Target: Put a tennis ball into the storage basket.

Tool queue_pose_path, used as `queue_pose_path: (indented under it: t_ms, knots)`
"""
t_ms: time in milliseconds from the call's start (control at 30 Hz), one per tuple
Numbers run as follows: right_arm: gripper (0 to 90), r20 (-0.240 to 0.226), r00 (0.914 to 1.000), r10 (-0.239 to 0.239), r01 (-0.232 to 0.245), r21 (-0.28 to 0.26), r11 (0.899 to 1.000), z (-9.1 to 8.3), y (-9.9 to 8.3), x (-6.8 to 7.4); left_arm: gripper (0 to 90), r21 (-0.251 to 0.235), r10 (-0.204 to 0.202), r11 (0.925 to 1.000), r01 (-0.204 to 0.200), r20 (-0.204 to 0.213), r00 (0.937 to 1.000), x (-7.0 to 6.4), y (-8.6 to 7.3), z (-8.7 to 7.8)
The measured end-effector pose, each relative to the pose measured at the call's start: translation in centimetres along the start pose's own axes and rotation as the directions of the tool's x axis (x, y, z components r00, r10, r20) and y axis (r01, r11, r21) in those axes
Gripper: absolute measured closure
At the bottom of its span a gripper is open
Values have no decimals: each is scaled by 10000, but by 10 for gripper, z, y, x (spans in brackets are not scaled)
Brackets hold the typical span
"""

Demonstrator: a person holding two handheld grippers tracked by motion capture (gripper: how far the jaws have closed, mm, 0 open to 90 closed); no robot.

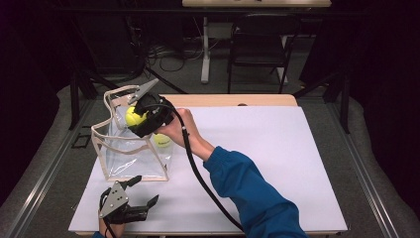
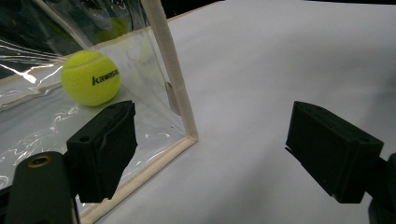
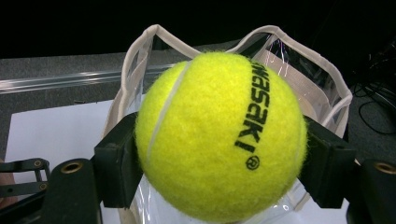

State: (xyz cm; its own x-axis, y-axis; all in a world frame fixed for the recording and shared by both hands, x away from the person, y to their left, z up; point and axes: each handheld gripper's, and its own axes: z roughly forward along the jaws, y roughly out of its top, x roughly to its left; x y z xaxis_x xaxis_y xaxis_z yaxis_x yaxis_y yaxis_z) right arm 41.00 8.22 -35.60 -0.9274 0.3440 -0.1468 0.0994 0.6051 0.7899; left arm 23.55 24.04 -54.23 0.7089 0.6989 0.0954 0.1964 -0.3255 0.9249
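Observation:
A clear plastic bag point(image 1: 119, 153) with beige trim stands open on the left of the white mat point(image 1: 267, 163). My right gripper point(image 1: 137, 122) is shut on a yellow tennis ball point(image 1: 132, 116) and holds it just over the bag's mouth. In the right gripper view the ball point(image 3: 219, 135) sits squeezed between both jaws point(image 3: 219, 161), with the bag's rim point(image 3: 154, 35) behind it. A second tennis ball point(image 1: 162, 140) lies inside the bag, seen through the bag's wall point(image 2: 154, 116) as a ball point(image 2: 91, 78) on the bag's floor. My left gripper point(image 1: 146, 190) point(image 2: 217, 149) is open and holds nothing, near the bag's front corner.
The mat covers a wooden table point(image 1: 233, 100) whose far edge shows beyond it. Bare mat spreads right of the bag. A sleeved forearm point(image 1: 247, 193) and cable point(image 1: 198, 168) cross the mat's middle. A chair point(image 1: 257, 44) and table leg point(image 1: 205, 49) stand beyond the table.

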Motion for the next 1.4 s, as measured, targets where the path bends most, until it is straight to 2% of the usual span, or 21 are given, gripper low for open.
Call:
queue_pose_path:
  t_ms: [767, 933, 1033, 1133, 1400]
  knots:
    - [245, -193, 9994, 297, -291, 298, 9991, 7, -6, -2, 161, -11, -3, 10000, 3, -9, 10000, 0, 0, 0]
    - [210, -243, 9989, 398, -392, 285, 9988, 8, -7, -3, 161, -15, 0, 10000, 0, -12, 10000, 0, 0, 0]
    - [154, -180, 9985, 522, -523, -51, 9986, 2, -7, -5, 161, -14, -3, 10000, 3, -3, 10000, 0, 0, -1]
    - [142, -247, 9977, 633, -641, -329, 9974, -6, -10, -9, 161, -24, -62, 10000, 61, -11, 10000, 0, 0, -1]
    - [90, -226, 9964, 821, -832, -538, 9951, -30, -31, -19, 161, 16, 38, 10000, -38, -16, 10000, -1, 0, 0]
